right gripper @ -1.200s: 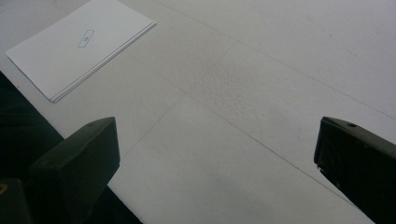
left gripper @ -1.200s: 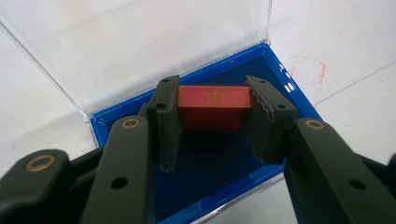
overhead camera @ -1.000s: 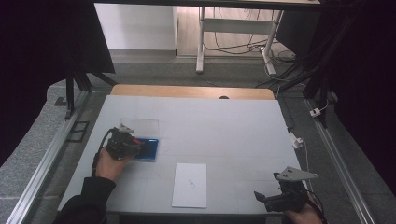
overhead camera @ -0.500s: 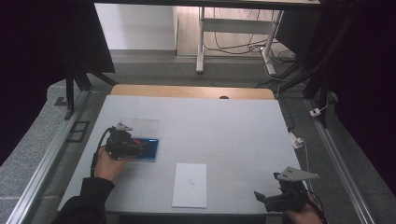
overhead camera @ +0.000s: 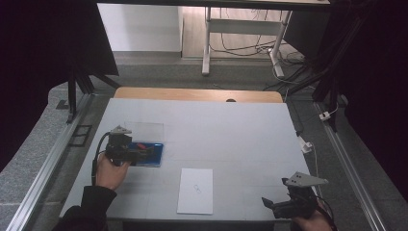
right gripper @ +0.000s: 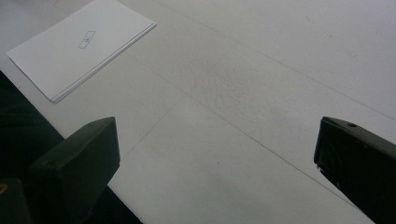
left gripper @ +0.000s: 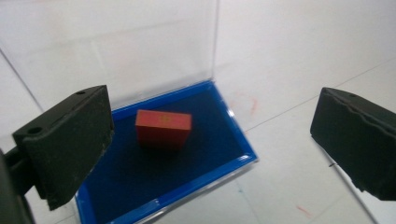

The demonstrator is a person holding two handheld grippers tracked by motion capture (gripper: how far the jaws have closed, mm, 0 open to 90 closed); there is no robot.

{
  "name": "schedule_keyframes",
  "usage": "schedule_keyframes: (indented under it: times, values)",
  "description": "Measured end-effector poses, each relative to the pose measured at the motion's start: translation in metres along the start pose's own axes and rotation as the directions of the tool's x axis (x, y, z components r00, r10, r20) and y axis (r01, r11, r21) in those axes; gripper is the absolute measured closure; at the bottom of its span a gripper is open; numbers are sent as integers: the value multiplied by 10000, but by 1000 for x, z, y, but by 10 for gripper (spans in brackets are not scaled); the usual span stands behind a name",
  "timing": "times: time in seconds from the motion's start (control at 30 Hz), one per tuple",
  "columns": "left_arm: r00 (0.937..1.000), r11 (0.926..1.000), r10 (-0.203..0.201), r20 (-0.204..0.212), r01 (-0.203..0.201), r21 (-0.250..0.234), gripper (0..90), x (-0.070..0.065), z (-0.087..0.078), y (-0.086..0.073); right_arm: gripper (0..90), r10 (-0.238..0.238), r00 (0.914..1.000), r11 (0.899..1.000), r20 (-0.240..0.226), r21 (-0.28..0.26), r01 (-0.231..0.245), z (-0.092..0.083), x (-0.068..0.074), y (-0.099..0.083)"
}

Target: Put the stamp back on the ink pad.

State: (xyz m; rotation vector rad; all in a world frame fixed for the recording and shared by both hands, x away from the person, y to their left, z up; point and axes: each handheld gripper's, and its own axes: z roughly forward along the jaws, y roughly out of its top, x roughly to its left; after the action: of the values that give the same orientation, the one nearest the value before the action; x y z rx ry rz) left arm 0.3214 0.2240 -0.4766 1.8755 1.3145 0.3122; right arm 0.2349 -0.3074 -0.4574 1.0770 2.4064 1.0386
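Stamp-sized red block (left gripper: 163, 129) lies flat on the blue lining of a shallow case (left gripper: 243, 154), its clear lid (left gripper: 107, 46) standing open behind, at the left of the white tabletop (overhead camera: 240, 134). The left tool (left gripper: 212, 140) hovers just above it, its jaws having just been opening and now spread wide with nothing between them. The right tool (right gripper: 217, 163) waits with its jaws apart over bare surface near a sheet of paper (right gripper: 81, 44). The block looks small, rigid and light, likely easy to lift; its two long side faces seem the surest place to pinch. The thin plastic lid appears brittle and could be knocked by a careless approach.
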Motion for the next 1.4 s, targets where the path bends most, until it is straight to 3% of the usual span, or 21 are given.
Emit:
schedule_keyframes:
  times: [0.27, 0.63, 1.1, 1.4]
  values:
    - [9991, 9996, 113, 405, -102, -265, 0, -5, -10, -5, 1, 17, 10000, 10000, 2, 2, -17, 0, 0, 0]
    - [9973, 9975, 675, 274, -669, -223, 0, -20, -27, -16, 1, 31, 10000, 10000, 10, 29, -31, 0, -1, 0]
    - [9959, 9965, 819, 378, -812, -191, 0, -32, -53, -38, 1, 165, 9999, 9999, -31, 10, -165, 0, -2, 0]
    - [9931, 9958, 909, 736, -902, -130, 0, -38, -66, -53, 0, 389, 9992, 9992, -20, -92, -389, -1, -4, 0]
